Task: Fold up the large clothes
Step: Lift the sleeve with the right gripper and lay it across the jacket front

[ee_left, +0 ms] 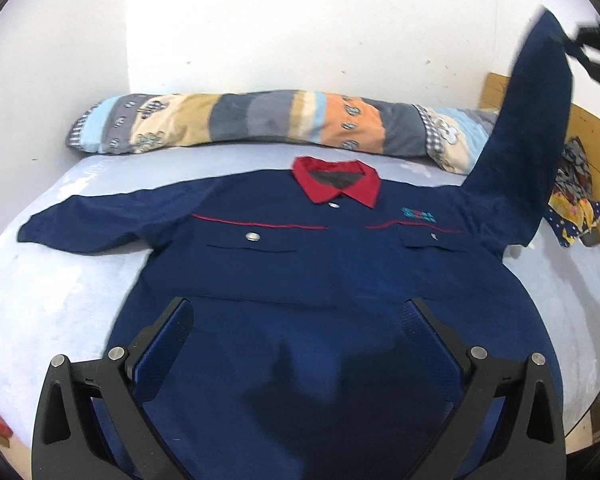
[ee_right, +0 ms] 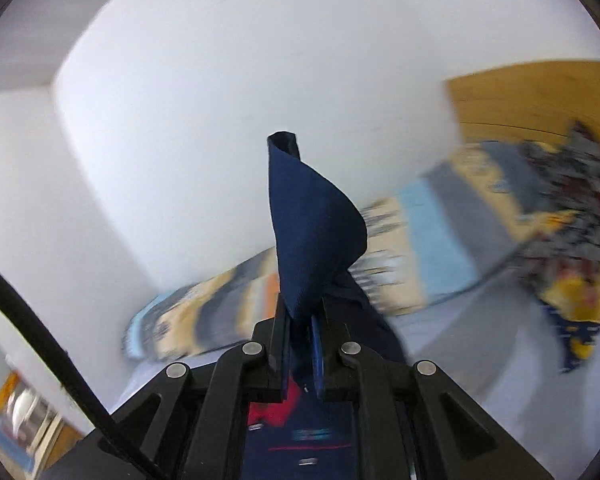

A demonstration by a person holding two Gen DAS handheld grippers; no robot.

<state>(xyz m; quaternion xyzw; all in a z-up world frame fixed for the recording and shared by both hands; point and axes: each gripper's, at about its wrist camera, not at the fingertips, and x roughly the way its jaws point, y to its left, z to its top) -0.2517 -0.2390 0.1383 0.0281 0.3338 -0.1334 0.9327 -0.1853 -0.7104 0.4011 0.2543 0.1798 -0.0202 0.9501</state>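
A navy work shirt (ee_left: 320,264) with a red collar (ee_left: 336,184) lies front up on the bed, its left sleeve (ee_left: 96,222) spread flat. My left gripper (ee_left: 298,312) is open and empty, hovering over the shirt's lower part. My right gripper (ee_right: 302,312) is shut on the right sleeve (ee_right: 312,232) and holds it lifted high; the raised sleeve also shows in the left wrist view (ee_left: 528,132) with the right gripper (ee_left: 588,48) at its cuff.
A long striped pillow (ee_left: 260,124) lies along the wall behind the shirt. A patterned cloth heap (ee_left: 576,200) sits at the right by the wooden headboard (ee_left: 592,128). The light blue bedsheet (ee_left: 52,292) surrounds the shirt.
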